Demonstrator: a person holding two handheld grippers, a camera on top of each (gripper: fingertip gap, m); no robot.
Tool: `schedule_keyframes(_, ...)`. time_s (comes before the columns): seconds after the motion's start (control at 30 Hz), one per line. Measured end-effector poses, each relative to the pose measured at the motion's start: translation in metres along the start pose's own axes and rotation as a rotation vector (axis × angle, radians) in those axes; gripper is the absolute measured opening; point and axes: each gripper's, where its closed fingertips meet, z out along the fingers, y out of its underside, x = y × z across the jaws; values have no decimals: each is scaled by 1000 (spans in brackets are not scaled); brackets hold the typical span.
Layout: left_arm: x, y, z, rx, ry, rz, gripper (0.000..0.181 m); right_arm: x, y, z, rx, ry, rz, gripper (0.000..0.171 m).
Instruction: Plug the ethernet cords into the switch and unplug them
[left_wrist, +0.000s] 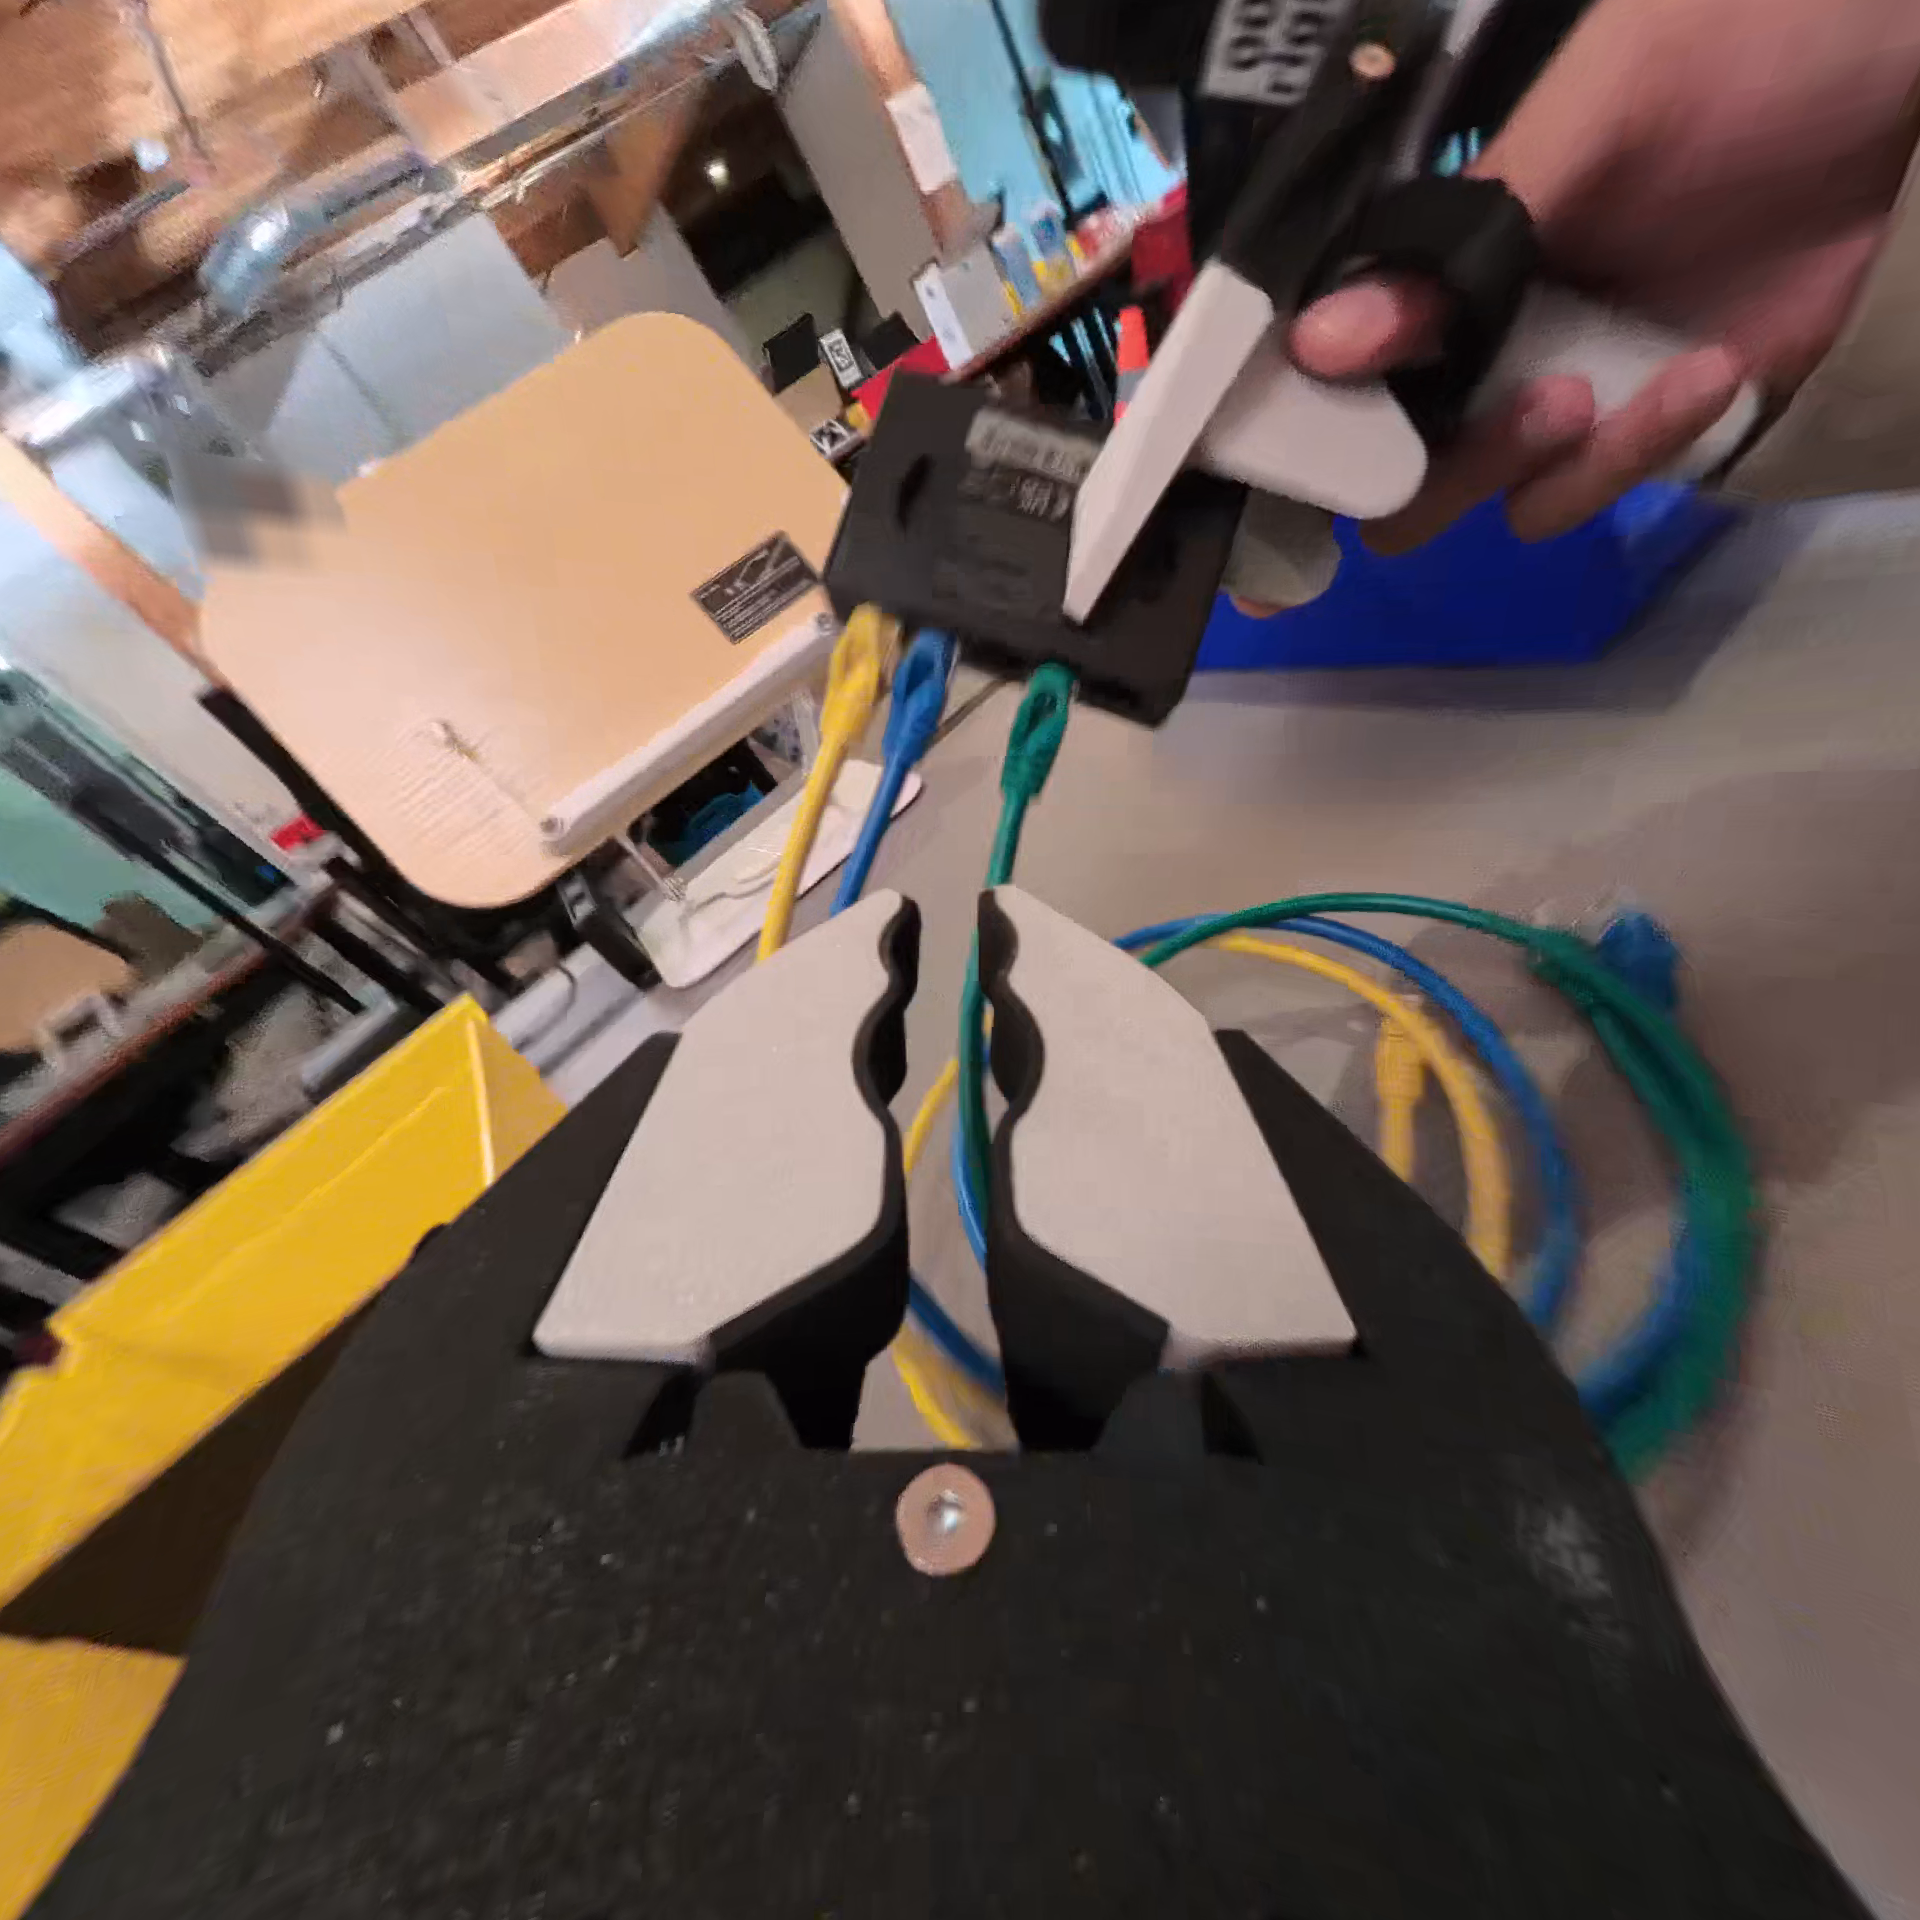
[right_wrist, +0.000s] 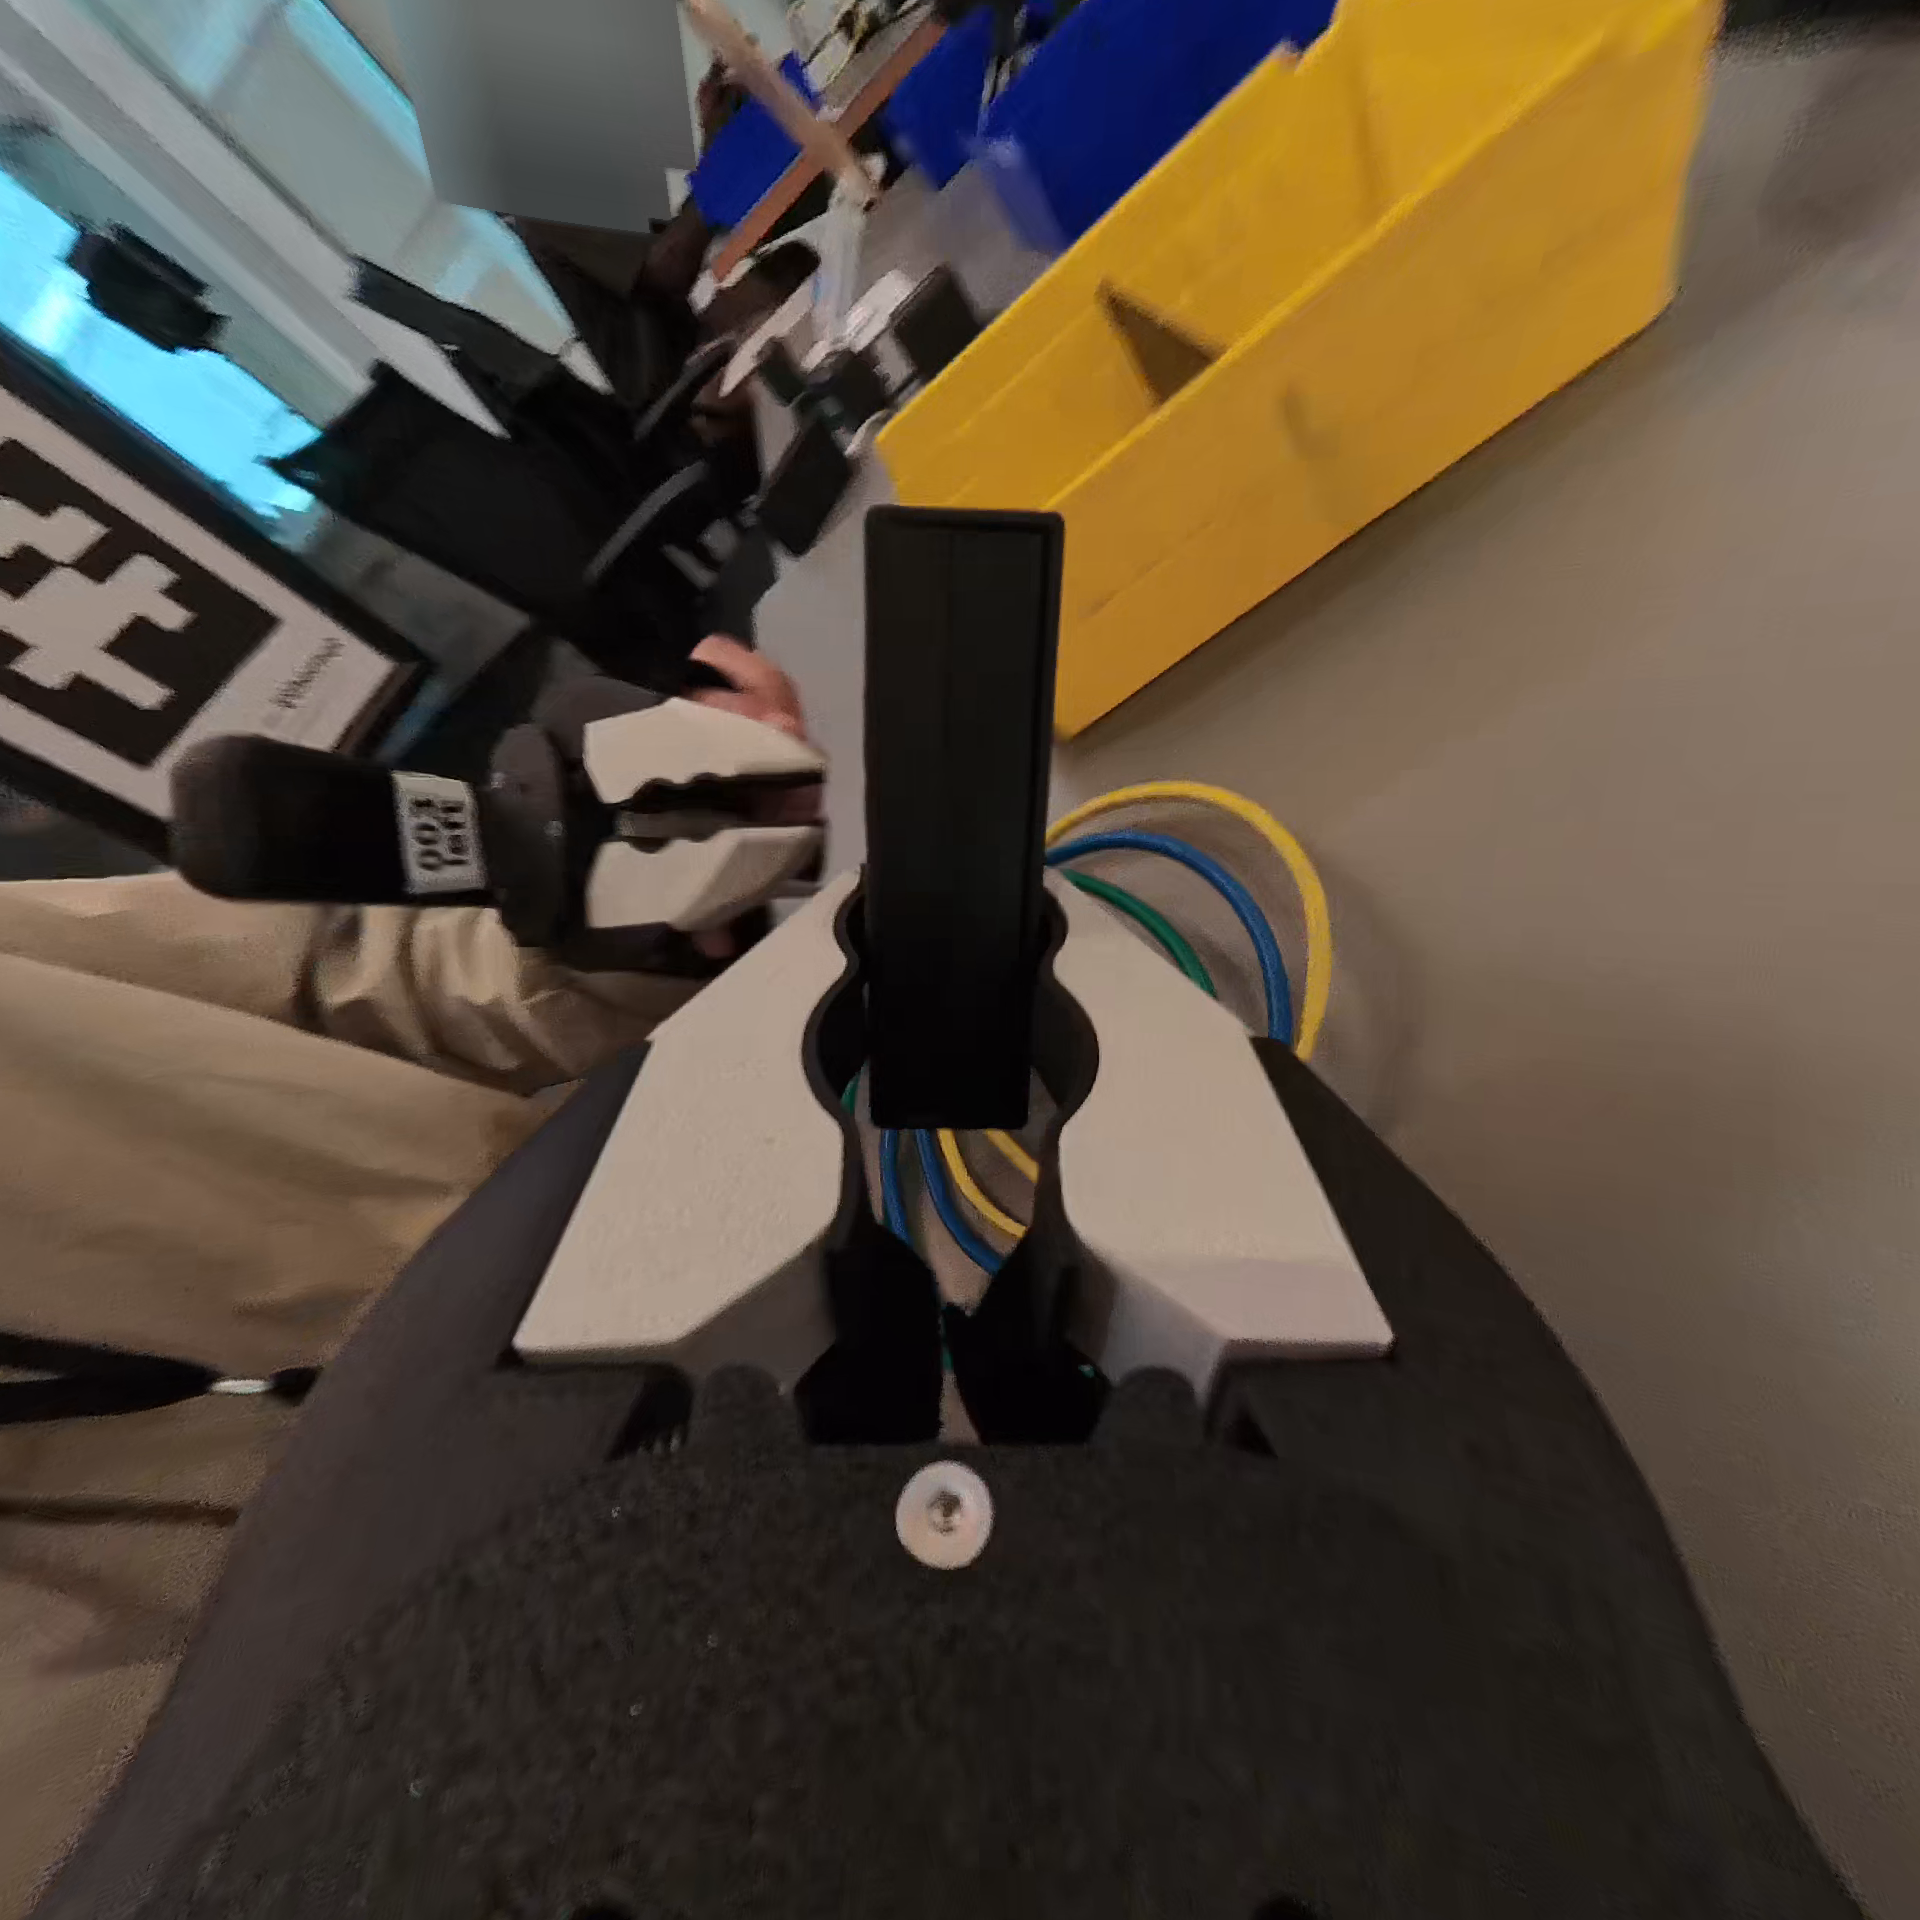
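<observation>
My right gripper (right_wrist: 961, 904) is shut on the black switch (right_wrist: 961, 727) and holds it lifted above the grey table. In the left wrist view the switch (left_wrist: 966, 540) is tilted, with a right finger (left_wrist: 1153, 447) across its top. A yellow cord (left_wrist: 852, 675), a blue cord (left_wrist: 914, 696) and a green cord (left_wrist: 1039, 738) are plugged into its near edge. Their loops (left_wrist: 1558, 1143) lie on the table. My left gripper (left_wrist: 949, 920) is below the plugs, narrowly open. The green cord runs down through its gap, not clamped. The left gripper also shows in the right wrist view (right_wrist: 816, 821).
A yellow bin (left_wrist: 260, 1299) stands at the table's left, also in the right wrist view (right_wrist: 1351, 364). A blue bin (left_wrist: 1475, 603) is behind the switch. A tan chair back (left_wrist: 520, 623) is beyond the table edge. A person's hand (left_wrist: 1662, 260) holds the right gripper. The tips of one gripper are about 8 centimeters away from the tips of the other.
</observation>
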Motion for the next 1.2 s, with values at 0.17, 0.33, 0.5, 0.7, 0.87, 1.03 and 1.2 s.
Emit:
schedule_keyframes(0.17, -3, 26, -46, -115, 8, -381, 22, -36, -78, -72, 159, 160, -271, 27)
schedule_keyframes(0.33, 18, 66, -73, -208, 46, -466, 26, -84, -160, -165, 338, 310, -460, 26)
schedule_keyframes(0.5, 17, 73, -71, -252, 58, -420, 26, -82, -219, -250, 419, 526, -557, 26)
schedule_keyframes(0.7, 17, 70, -72, -256, 51, -366, 24, -18, -228, -304, 433, 606, -502, 27)
schedule_keyframes(0.87, 18, 75, -72, -280, 50, -353, 23, -1, -223, -347, 500, 621, -456, 26)
schedule_keyframes(1.03, 20, 80, -69, -296, 52, -336, 22, 12, -215, -352, 453, 627, -469, 26)
schedule_keyframes(1.2, 25, 81, -68, -307, 63, -310, 22, 52, -203, -346, 436, 630, -442, 27)
